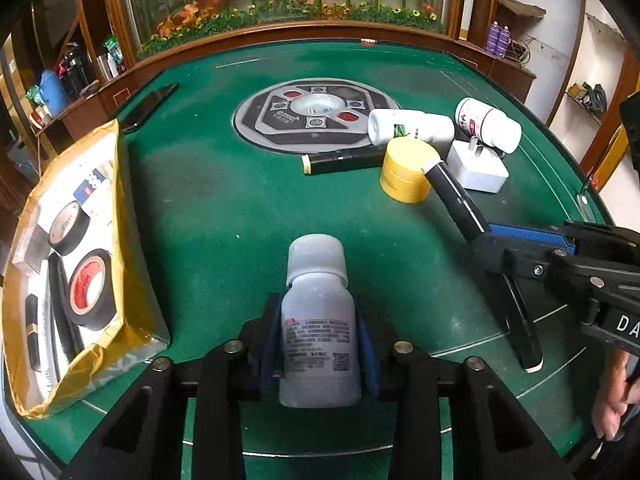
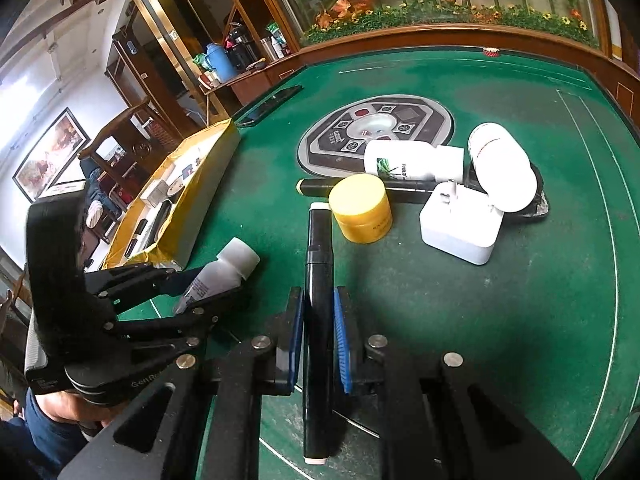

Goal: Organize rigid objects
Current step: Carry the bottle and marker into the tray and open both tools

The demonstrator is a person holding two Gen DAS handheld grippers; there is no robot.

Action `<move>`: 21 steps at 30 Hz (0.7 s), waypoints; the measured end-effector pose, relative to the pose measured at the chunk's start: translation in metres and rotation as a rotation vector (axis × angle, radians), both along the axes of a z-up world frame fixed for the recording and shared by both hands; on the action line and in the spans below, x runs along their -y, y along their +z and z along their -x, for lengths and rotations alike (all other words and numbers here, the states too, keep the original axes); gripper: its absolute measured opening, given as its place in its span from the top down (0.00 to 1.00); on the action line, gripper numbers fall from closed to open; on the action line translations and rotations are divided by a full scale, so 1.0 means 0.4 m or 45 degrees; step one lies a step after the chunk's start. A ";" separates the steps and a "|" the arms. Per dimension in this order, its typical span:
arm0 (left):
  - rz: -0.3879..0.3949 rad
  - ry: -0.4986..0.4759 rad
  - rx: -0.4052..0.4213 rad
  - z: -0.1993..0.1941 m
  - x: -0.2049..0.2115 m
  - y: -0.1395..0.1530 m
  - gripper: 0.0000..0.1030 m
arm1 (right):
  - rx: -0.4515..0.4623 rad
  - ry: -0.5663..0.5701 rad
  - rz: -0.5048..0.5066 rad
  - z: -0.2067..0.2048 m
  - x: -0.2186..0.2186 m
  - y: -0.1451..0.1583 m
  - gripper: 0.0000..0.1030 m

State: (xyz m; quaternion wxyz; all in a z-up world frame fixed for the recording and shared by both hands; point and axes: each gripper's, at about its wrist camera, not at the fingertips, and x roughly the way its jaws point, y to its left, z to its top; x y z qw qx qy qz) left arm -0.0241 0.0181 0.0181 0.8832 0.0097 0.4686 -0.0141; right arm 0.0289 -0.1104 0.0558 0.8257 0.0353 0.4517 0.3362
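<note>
The green felt table (image 1: 224, 200) carries everything, with a yellow-lined cardboard box (image 1: 120, 240) at its left edge already holding rolls of black tape (image 1: 90, 288) and other small items. Toward the right side of the table, beside the round centre panel (image 1: 316, 116), a loose cluster remains — two white bottles (image 1: 412, 126) lying on their sides, a white plug adapter (image 1: 476, 168), a yellow jar (image 1: 406, 172) and a black marker (image 1: 344, 160) lying flat.

The left gripper (image 1: 320, 344) is closed on a small white bottle (image 1: 320, 320) at its body, cap pointing away, held near the table's near edge just right of the box. The right gripper (image 2: 318, 344) is clamped nearly to its narrowest on a second black marker (image 2: 318, 280), gripped about mid-length, whose far tip lies close to the yellow jar.

The step in hand is judged to be carrying both items to the box. The bottle is best swung left over the box wall and lowered into a bare patch beside the tape before the jaws are eased. The marker should be lifted clear first — otherwise its tip may knock the jar — and laid along the box's length.
</note>
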 end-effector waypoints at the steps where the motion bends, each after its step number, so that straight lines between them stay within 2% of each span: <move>1: 0.007 0.006 0.007 0.001 -0.004 0.001 0.65 | 0.001 0.001 0.000 0.000 -0.001 0.000 0.86; 5: 0.079 0.015 0.075 0.020 -0.023 0.031 0.65 | 0.008 0.001 -0.020 0.001 0.005 0.005 0.86; 14: 0.137 0.056 0.155 0.052 -0.065 0.090 0.65 | 0.029 0.018 -0.060 0.009 0.002 0.016 0.86; 21: 0.177 0.098 0.200 0.068 -0.104 0.121 0.65 | -0.032 0.066 -0.147 0.005 -0.019 0.022 0.86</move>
